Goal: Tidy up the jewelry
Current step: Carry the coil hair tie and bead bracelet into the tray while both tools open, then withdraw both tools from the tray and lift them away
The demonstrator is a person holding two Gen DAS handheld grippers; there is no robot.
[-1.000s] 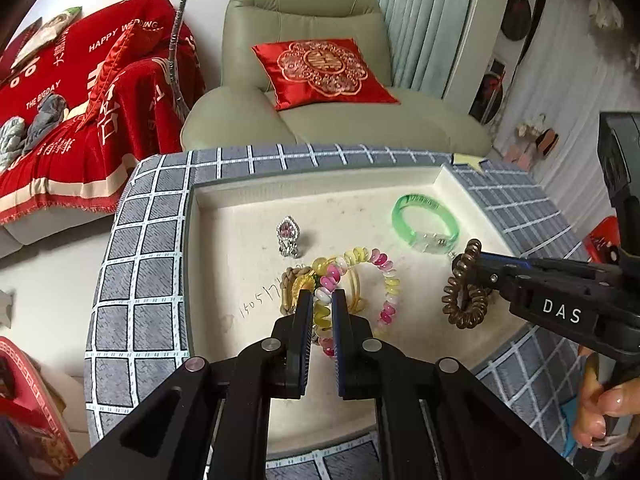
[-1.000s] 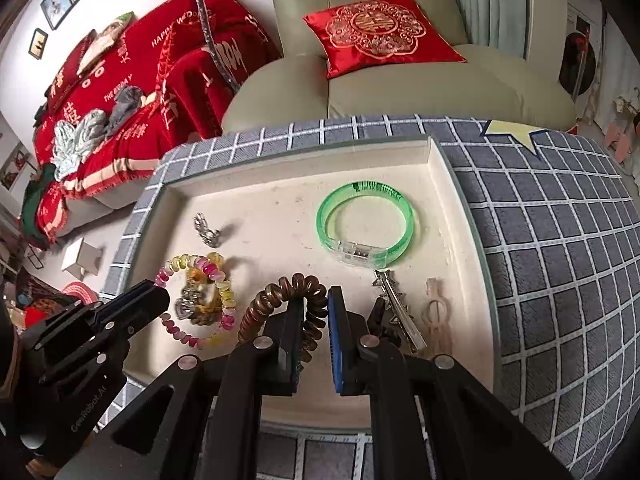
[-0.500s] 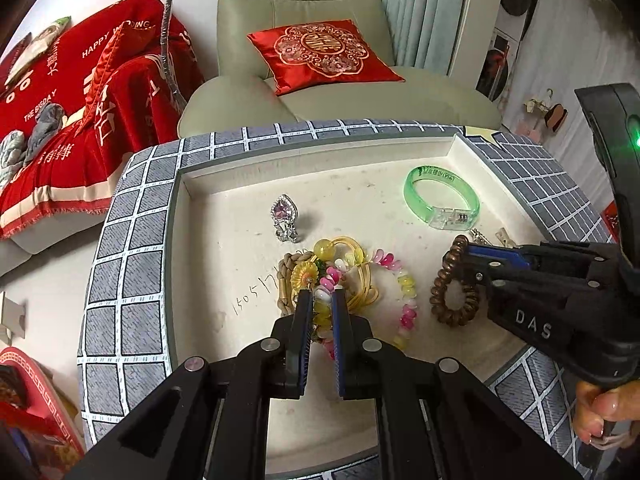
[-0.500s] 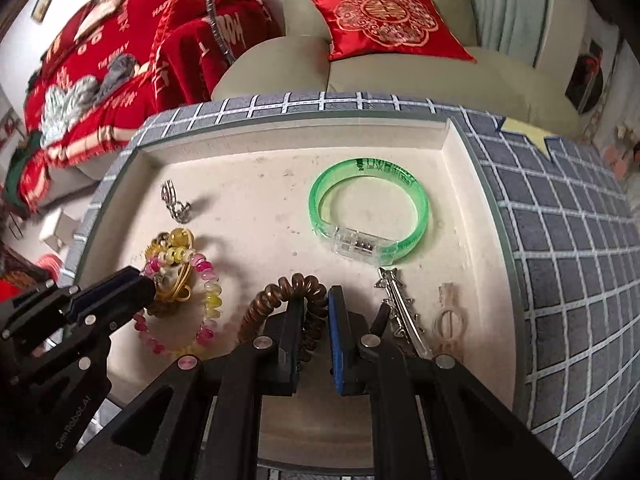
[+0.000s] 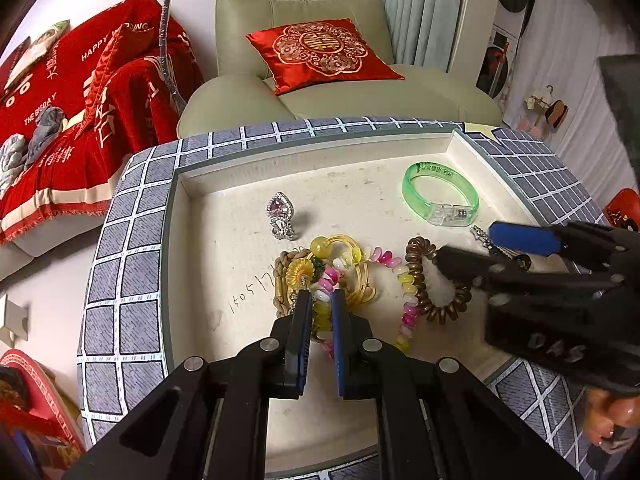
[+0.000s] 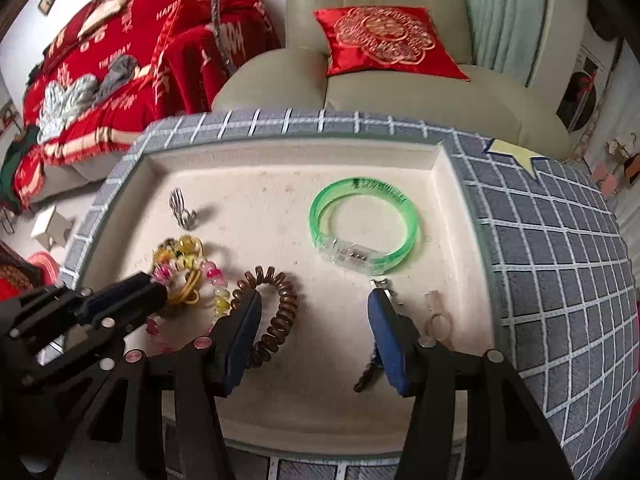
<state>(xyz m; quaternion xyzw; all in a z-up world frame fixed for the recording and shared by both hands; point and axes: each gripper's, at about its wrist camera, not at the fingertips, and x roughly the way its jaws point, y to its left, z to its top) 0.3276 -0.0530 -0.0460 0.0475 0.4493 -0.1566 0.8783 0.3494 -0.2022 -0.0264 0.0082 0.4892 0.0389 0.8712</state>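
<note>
Left gripper [image 5: 318, 300] fingers pinch the pink, white and yellow beaded bracelet [image 5: 386, 270]; right gripper [image 6: 316, 308] fingers spread wide beside the brown spiral hair tie [image 6: 280, 304].

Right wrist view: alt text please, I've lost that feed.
The right gripper hangs wide open over a cream tray, the brown coil hair tie by its left finger. A green bangle lies beyond; the left gripper is at the beaded bracelet.

"HAPPY WEDDING" and "THE BIGDAY" run in white across the red blanket [image 5: 60, 120]; "DAS" marks the right claw [image 5: 460, 254]; handwritten "15051" sits on the cream tray floor [image 5: 240, 296].
</note>
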